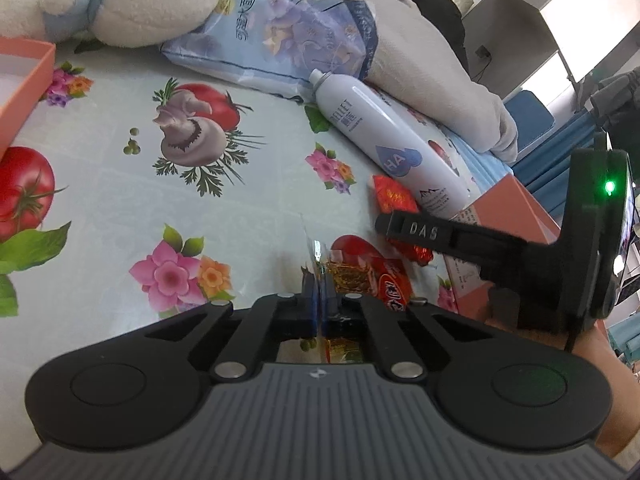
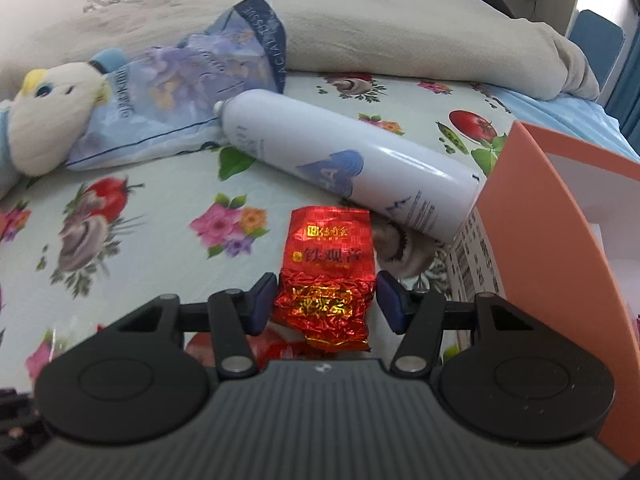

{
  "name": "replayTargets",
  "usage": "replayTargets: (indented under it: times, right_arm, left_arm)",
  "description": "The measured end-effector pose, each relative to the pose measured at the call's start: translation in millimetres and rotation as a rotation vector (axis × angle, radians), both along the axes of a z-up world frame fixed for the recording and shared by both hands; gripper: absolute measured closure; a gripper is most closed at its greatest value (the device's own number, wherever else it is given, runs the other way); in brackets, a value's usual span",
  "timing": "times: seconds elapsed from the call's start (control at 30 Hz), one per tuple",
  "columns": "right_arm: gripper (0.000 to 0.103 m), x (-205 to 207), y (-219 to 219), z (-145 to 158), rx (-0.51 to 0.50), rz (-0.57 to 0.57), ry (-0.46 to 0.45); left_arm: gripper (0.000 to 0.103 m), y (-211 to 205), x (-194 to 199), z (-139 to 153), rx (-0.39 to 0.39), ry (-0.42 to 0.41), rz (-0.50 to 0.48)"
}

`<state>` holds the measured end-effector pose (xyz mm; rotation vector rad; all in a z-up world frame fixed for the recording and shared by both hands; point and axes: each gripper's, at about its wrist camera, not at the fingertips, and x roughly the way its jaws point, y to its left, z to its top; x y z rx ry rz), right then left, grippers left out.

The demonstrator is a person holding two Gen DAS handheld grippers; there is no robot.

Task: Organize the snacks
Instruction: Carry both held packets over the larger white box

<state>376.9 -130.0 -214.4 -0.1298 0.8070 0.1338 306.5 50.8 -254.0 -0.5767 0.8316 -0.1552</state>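
The red foil packet (image 2: 326, 276) lies lengthwise straight ahead between the parted pads of the right gripper (image 2: 326, 304), untouched, while the left gripper (image 1: 319, 300) pinches a clear wrapper edge (image 1: 314, 252).

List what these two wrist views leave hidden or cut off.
- Left wrist view: what the left hand-held gripper pinches; only a thin clear edge shows.
- Left wrist view: red foil packet, partly covered by the right hand-held gripper.
- Right wrist view: orange box interior, cut off by the right edge.
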Motion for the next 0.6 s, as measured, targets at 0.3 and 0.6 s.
replayTargets:
  times: [0.3,0.6]
  right_arm:
    - [0.046,-39.6,-2.9,19.0,0.013,0.035,-0.013]
    - [0.046,-90.5,-4.7,42.1,0.049,0.076,-0.033]
  left_arm:
    - [0.102,4.3,-30.1,20.7,0.029,-0.016,0.034]
    - [0.102,1.7,-67.7,43.7,0.061,-0.054,0.051]
